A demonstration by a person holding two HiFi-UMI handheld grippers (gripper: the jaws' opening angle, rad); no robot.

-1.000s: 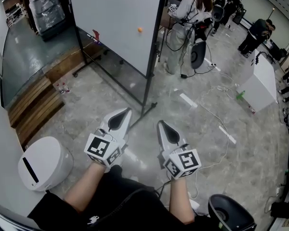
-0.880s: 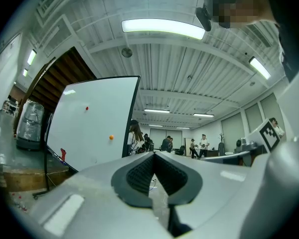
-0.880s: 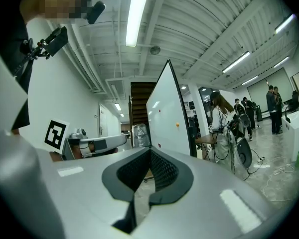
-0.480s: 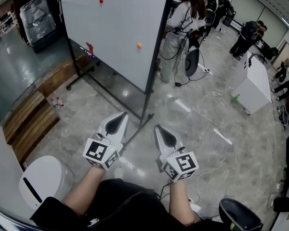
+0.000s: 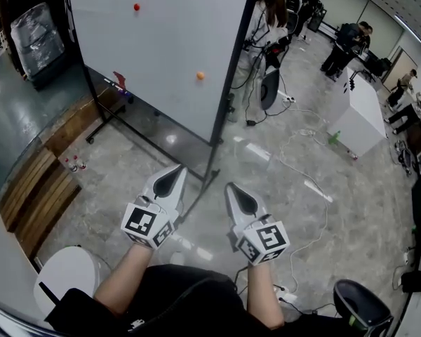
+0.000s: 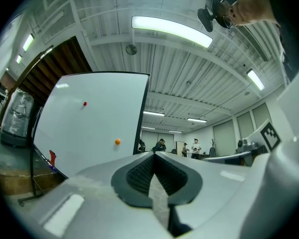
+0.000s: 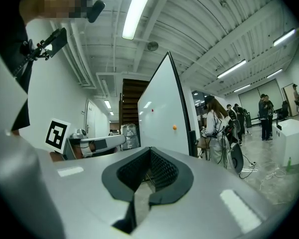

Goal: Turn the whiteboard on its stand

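The whiteboard point(image 5: 168, 48) stands ahead in the head view, white with a black frame, carrying a red and an orange magnet. Its right post point(image 5: 231, 83) runs down to a black foot point(image 5: 200, 181) on the floor. My left gripper point(image 5: 177, 167) and right gripper point(image 5: 231, 185) are held side by side, pointing at that post, both short of it and both shut with nothing in them. In the left gripper view the whiteboard point(image 6: 89, 128) fills the left beyond the closed left gripper point(image 6: 153, 154). The right gripper view shows the whiteboard point(image 7: 162, 113) edge-on past the right gripper point(image 7: 150, 148).
A white round bin point(image 5: 63, 272) sits at the lower left, beside wooden steps point(image 5: 42, 188). Several people point(image 5: 266, 20) stand behind the board. A white cabinet point(image 5: 358, 111) is at the right, cables point(image 5: 316, 209) trail on the floor, and a black chair point(image 5: 361, 307) is at the lower right.
The whiteboard has grown larger and nearer in the head view as I moved towards it. Both grippers stayed side by side and shut.
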